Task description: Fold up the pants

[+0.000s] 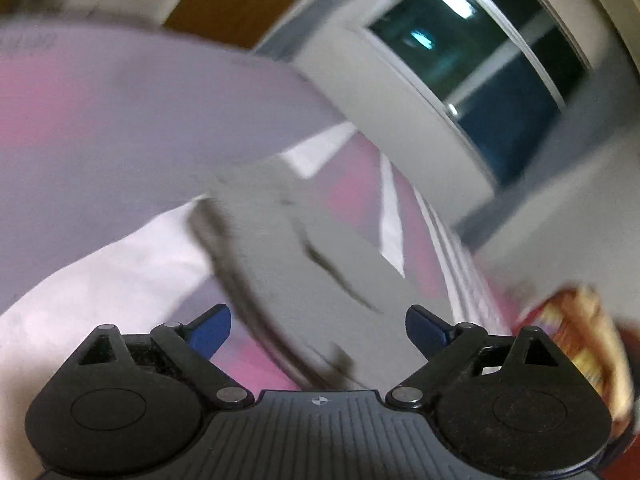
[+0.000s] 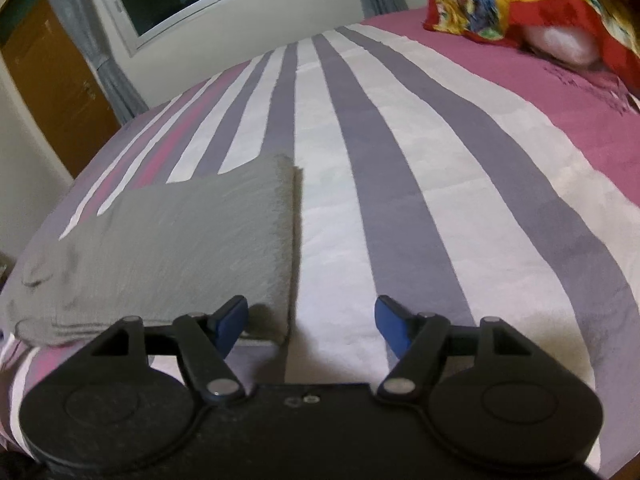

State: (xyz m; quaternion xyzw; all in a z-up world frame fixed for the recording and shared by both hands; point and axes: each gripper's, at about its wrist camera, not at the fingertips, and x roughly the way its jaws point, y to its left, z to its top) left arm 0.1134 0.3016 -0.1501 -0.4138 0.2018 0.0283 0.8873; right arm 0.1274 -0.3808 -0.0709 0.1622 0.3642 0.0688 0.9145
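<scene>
A: Where are the pants (image 2: 168,240)?

B: On the bedspread (image 2: 400,184), folded into a thick grey block near the bed's edge; from the right wrist they look square along one side, rumpled at the far corner.

A: And my tools?

B: Right gripper (image 2: 310,322) is spread, nothing pinched; one finger sits just over the block's near corner, the other over bare bedspread. Left gripper (image 1: 318,330) is spread too, empty, with the pants below it; that view is smeared, so I can't tell how near it is.

A: What worries you?

B: If I close the right one here I'd likely catch only the top layer and peel the fold open; the left, judged through blur, could snag bedspread along with cloth; a drag might also slide the block off the edge.
</scene>
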